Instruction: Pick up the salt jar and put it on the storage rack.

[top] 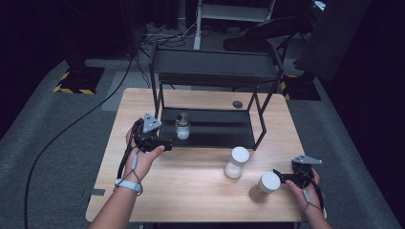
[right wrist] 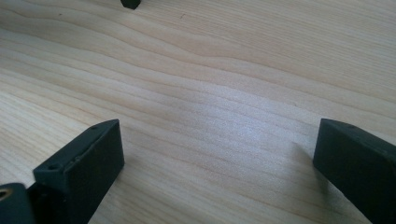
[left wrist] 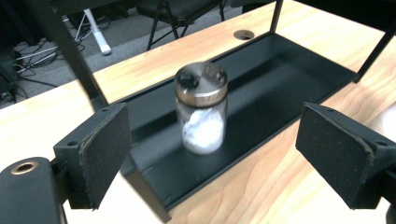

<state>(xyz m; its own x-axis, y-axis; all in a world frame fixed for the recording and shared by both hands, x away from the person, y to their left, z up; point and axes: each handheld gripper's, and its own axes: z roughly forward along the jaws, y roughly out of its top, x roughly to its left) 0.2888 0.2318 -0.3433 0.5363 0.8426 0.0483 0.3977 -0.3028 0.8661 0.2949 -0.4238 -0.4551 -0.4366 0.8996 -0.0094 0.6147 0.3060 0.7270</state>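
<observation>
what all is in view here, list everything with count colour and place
glass jar: 1, clear with metal lid, white contents, on the rack's lower shelf
white-lidded jars: 2, white, on the table right of centre
rack: 1, black, two shelves, at the table's back
table: 1, light wood
left tongs: 1, black, open, facing the glass jar
right tongs: 1, black, open over bare table

So the rack [top: 210, 76] sits at the back of the table [top: 191, 191], with one jar [top: 183, 126] on its bottom shelf, left end. Two more jars [top: 236, 162] stand in front of it to the right, one nearer the front edge [top: 264, 187].
</observation>
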